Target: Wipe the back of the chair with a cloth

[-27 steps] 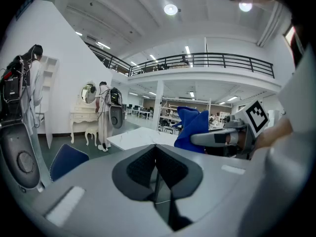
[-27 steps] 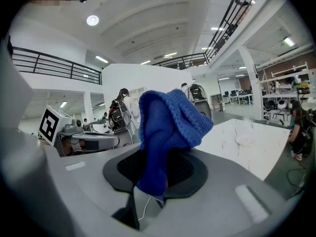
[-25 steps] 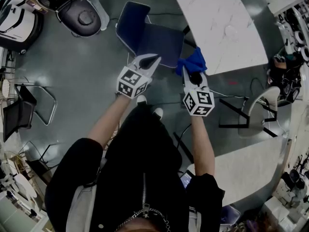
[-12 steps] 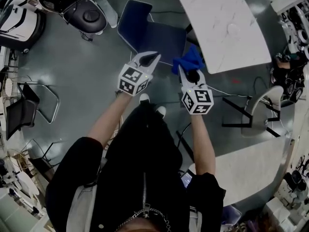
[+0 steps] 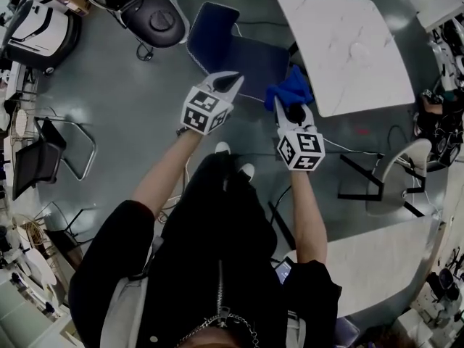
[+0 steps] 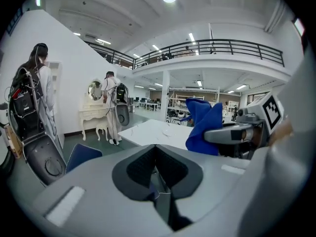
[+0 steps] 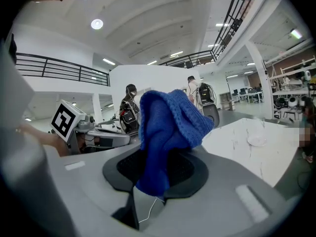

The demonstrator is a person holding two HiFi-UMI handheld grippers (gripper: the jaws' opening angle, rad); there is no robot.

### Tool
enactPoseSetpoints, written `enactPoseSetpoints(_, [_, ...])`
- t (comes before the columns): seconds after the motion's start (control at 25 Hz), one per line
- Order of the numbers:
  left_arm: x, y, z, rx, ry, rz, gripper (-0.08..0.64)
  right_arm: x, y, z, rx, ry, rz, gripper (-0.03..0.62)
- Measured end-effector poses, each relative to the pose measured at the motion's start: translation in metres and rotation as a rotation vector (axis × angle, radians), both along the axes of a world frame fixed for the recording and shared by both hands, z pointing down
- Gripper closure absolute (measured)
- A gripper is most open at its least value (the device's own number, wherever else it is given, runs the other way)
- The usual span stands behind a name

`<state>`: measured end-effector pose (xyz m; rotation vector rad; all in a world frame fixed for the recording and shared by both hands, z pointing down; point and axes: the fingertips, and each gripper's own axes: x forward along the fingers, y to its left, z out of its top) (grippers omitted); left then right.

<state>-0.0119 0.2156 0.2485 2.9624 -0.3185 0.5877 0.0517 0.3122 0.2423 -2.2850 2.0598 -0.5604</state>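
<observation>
Standing over the scene, head view looks steeply down. White marble table (image 5: 348, 42) fills the upper right of the frame. Blue chair (image 5: 250, 60) sits at upper centre, tucked against the table's left edge, with its backrest (image 5: 210, 27) on the upper-left side, away from the table and easy to reach.

Both arms reach forward, so the tools hang above the near edge of the seat, short of the backrest. No contact with the chair yet; wiping looks not yet begun, and this reads as the approach.

Left gripper (image 5: 233, 80) is at centre, tips aimed toward the chair. Its jaws are closed together with nothing between them. Probably held there just to keep it clear, or ready to steady the chair; cannot tell which.

Right gripper (image 5: 284, 107) is just right of centre, jaws clamped on the blue cloth (image 5: 290, 89). The pinch is at the cloth's lower end, so a bunched wad sticks out past the tips. That free wad would meet the backrest first, which suits wiping.

Next move likely calls for carrying the cloth up and left in the frame onto the backrest.
</observation>
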Motion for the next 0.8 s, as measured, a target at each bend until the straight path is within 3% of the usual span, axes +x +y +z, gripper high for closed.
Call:
enactPoseSetpoints(0.44, [0.026,-0.052,0.011,-0.024,-0.039,-0.009,0.551,0.013,-0.053,0.017,-0.044,-0.023,0.006,0.483])
enactPoseSetpoints(0.8, [0.064,-0.146,0.04,-0.072,-0.023,0.001,0.551,0.042,-0.158,0.042,-0.094,-0.033,0.007,0.483])
